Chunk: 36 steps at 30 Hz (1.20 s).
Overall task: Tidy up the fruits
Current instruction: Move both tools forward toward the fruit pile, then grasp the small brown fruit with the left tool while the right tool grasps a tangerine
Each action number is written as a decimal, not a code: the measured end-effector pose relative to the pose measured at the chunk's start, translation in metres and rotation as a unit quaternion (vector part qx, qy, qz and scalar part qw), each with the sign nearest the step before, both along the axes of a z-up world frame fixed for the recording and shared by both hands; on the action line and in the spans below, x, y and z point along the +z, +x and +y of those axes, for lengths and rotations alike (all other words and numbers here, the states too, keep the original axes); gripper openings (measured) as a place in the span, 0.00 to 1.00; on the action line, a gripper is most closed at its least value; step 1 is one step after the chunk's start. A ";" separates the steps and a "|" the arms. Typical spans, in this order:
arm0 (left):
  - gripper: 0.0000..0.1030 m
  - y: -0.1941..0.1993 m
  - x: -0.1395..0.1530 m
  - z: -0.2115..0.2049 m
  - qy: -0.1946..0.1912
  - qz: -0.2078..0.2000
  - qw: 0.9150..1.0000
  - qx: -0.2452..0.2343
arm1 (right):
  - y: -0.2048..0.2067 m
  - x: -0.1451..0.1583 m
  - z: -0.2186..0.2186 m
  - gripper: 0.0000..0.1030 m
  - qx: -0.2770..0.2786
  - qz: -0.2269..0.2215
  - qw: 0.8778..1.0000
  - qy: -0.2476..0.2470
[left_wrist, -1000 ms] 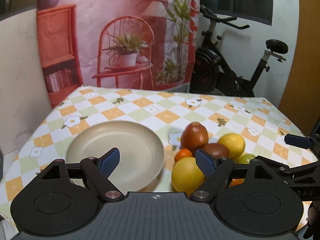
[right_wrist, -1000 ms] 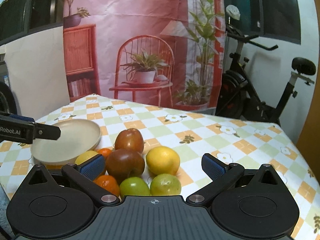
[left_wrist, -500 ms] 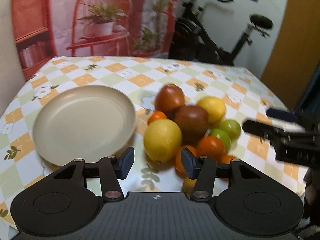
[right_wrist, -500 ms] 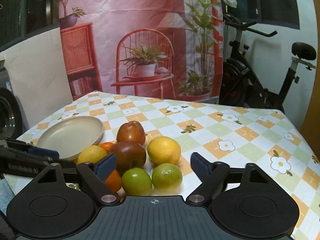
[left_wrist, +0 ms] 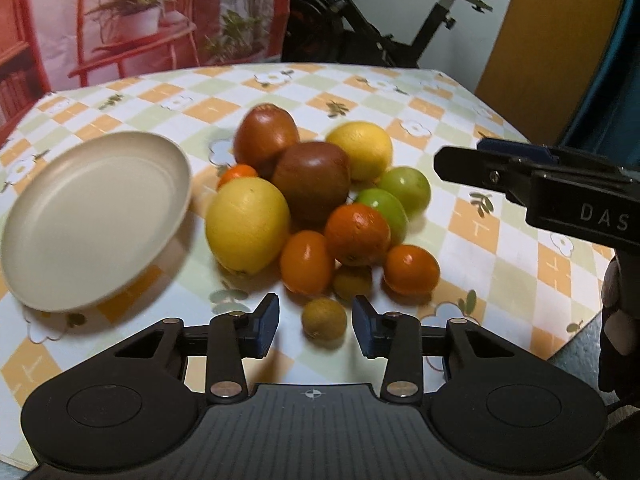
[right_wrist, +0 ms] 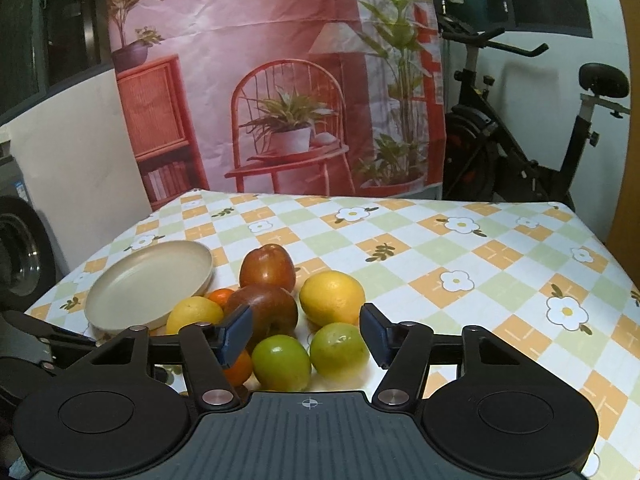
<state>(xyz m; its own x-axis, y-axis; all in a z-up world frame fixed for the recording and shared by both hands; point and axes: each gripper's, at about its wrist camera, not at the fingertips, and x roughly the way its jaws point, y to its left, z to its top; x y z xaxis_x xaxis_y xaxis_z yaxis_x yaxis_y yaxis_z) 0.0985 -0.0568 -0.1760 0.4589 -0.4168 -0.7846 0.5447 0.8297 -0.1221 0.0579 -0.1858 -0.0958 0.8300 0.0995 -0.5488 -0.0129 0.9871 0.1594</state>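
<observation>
A pile of fruit lies on the checked tablecloth: a big yellow lemon point(left_wrist: 248, 224), two dark red fruits point(left_wrist: 312, 178), two green ones point(right_wrist: 282, 362), several oranges point(left_wrist: 357, 232). A beige plate point(left_wrist: 92, 216) stands left of the pile with nothing in it. My left gripper point(left_wrist: 316, 326) points down at the pile's near edge. Its jaws are closing around a small brownish-yellow fruit point(left_wrist: 324, 317), with a gap on each side. My right gripper point(right_wrist: 305, 334) hovers over the green fruits. Its jaws are closing too and the pads press on nothing.
The table's right edge point(left_wrist: 580, 332) runs close to the pile. My right gripper point(left_wrist: 480, 156) reaches in from the right, a gloved hand point(left_wrist: 620, 312) below it. An exercise bike point(right_wrist: 520, 152) and a printed backdrop point(right_wrist: 280, 80) stand behind the table.
Both grippers' jaws have narrowed a lot. My left gripper dipped and tilted down toward the pile's near edge, so the small fruit now sits between its fingers. The right gripper stayed put.
</observation>
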 end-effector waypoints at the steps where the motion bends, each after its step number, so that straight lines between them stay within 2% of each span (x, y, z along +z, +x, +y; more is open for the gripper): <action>1: 0.41 0.000 -0.001 0.000 0.000 0.004 1.000 -0.002 | 0.000 0.000 0.000 0.54 0.001 0.000 1.000 0.000; 5: 0.38 0.003 -0.007 -0.004 0.002 0.022 1.000 -0.008 | 0.001 0.000 -0.001 0.53 0.003 0.003 1.000 0.003; 6: 0.35 0.004 -0.008 -0.004 0.002 0.024 1.000 -0.007 | 0.001 0.000 -0.001 0.52 0.004 0.004 1.000 0.004; 7: 0.28 0.005 -0.009 -0.003 0.001 0.026 1.000 -0.004 | 0.001 0.000 0.000 0.52 0.006 0.004 1.000 0.004; 10: 0.27 0.007 -0.008 0.000 -0.006 0.026 1.000 0.010 | 0.001 -0.001 0.002 0.50 0.014 0.005 1.000 0.006; 15: 0.27 0.005 0.006 0.010 -0.016 0.000 1.000 0.027 | 0.004 -0.002 0.004 0.43 0.040 0.020 0.998 0.038; 19: 0.27 0.005 0.024 0.031 -0.027 -0.035 0.997 0.067 | 0.007 -0.003 0.012 0.42 0.059 0.031 0.997 0.034; 26: 0.27 0.010 0.041 0.057 -0.038 -0.063 0.991 0.111 | 0.019 -0.007 0.047 0.39 0.132 0.053 0.990 -0.020; 30: 0.27 0.011 0.041 0.062 -0.049 -0.069 0.989 0.123 | 0.026 -0.010 0.058 0.39 0.139 0.068 0.986 -0.054; 36: 0.28 0.007 0.038 0.069 -0.055 -0.077 0.988 0.125 | 0.032 -0.016 0.072 0.31 0.149 0.088 0.980 -0.102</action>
<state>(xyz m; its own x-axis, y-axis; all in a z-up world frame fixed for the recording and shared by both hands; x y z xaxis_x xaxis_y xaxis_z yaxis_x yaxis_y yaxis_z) 0.1058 0.0123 -0.1379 0.6685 -0.3538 -0.6542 0.3435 0.9270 -0.1503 0.0901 -0.1141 -0.1119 0.6721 0.1963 -0.7139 -0.2946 0.9555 -0.0146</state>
